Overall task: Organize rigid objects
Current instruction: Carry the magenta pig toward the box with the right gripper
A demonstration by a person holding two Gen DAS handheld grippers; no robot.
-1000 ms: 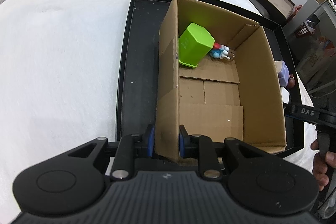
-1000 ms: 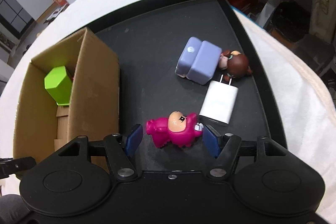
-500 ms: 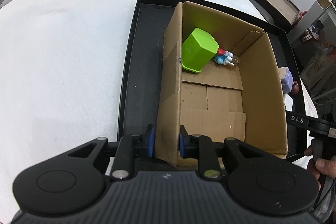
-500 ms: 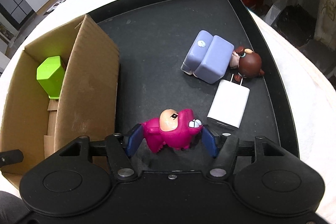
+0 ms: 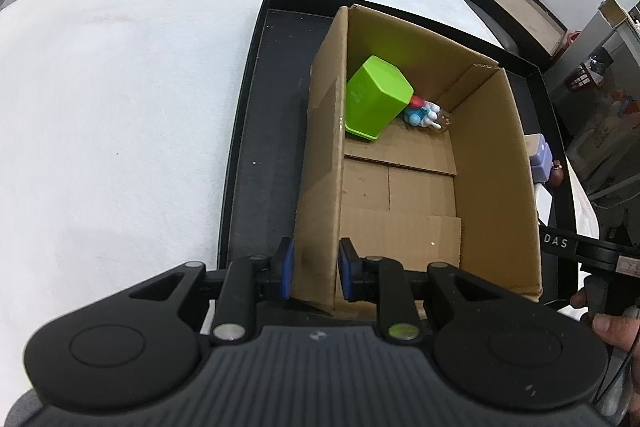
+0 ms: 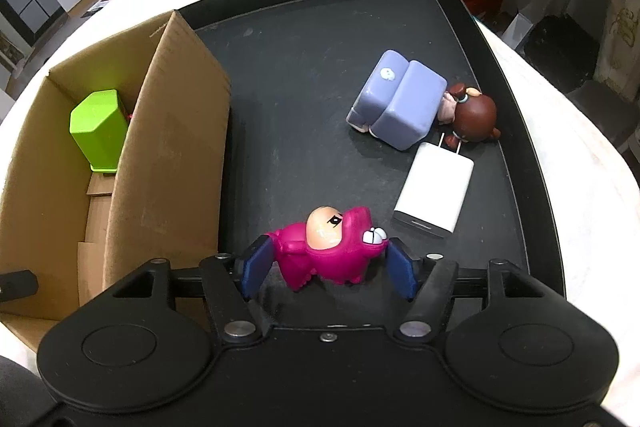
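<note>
So on the left side, the left gripper [image 5: 313,269] is pinching the near wall of the cardboard box [image 5: 492,163], one blue pad on each face of the wall, basically steadying it on the black tray [image 5: 260,163]. Inside the box, a lime green plastic container [image 5: 374,103] is lying tipped against the far corner with a small blue and white toy [image 5: 422,115] tucked behind it.

Moving right, the right gripper [image 6: 326,265] is bracketing a magenta dino-suit figurine [image 6: 328,251], pads sitting at its tail end and its snout. It looks like a grasp, but I honestly can't tell whether it's squeezing tight or just touching. The figurine is sitting near the tray's front, just right of the box's outer wall.

Further right, a white USB charger [image 6: 434,197], a lavender sofa toy [image 6: 400,105] and a brown-haired doll [image 6: 474,115] are bunching together near the tray's right rim.

What I'd be worrying about: the figurine is lumpy, glossy hard plastic, and the pads are catching it on curved bits, so it could be twisting or popping out on the way up. Clipping the box wall while carrying it over could also be knocking it loose.
</note>
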